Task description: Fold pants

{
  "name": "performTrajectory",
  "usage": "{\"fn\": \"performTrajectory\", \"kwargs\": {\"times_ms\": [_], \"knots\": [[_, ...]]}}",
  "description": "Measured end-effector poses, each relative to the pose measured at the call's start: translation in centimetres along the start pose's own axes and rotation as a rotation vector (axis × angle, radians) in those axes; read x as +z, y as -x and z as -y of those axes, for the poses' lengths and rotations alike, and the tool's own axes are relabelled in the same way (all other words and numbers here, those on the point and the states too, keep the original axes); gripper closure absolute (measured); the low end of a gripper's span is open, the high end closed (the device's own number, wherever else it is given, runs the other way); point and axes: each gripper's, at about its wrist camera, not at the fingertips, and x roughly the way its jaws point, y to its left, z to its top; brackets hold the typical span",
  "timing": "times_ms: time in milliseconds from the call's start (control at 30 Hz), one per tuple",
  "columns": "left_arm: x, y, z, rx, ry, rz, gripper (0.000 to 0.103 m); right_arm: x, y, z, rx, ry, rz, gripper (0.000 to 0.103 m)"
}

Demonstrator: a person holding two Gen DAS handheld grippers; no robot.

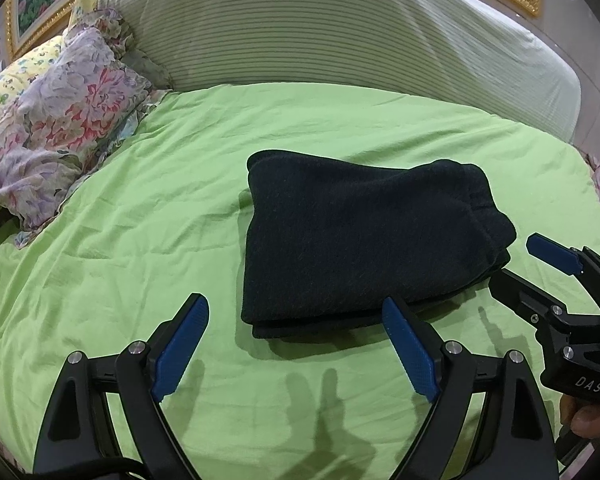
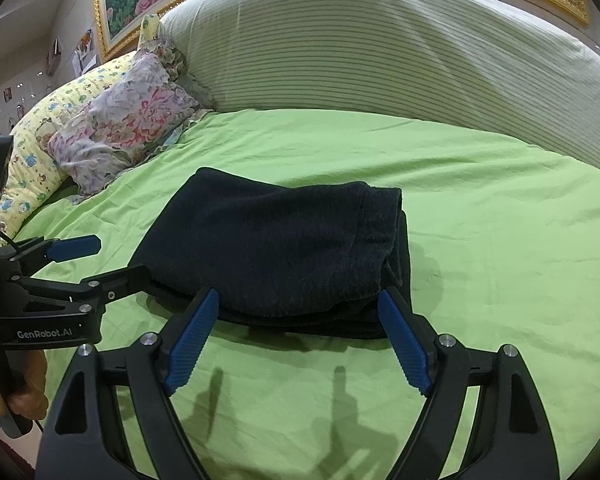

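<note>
The dark navy pants lie folded into a compact, thick rectangle on the green bed sheet. My left gripper is open, its blue pads straddling the bundle's near left corner with nothing held. In the right wrist view the left gripper appears at the pants' left edge, its lower finger touching or just under the fabric. My right gripper is open too, at the bundle's near edge. From the left wrist view the right gripper sits at the pants' right edge, jaws spread.
A floral pillow and a yellow patterned pillow lie at the back left. A large striped cushion spans the back, under gold-framed pictures. Hands grip the handles.
</note>
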Motion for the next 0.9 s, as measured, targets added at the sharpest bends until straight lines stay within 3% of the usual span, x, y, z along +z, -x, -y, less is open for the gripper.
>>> {"fn": "performTrajectory", "kwargs": {"times_ms": [900], "knots": [[0.04, 0.27, 0.08, 0.008, 0.003, -0.009, 0.013, 0.55, 0.33, -0.22, -0.006, -0.008, 0.006, 0.019]]}}
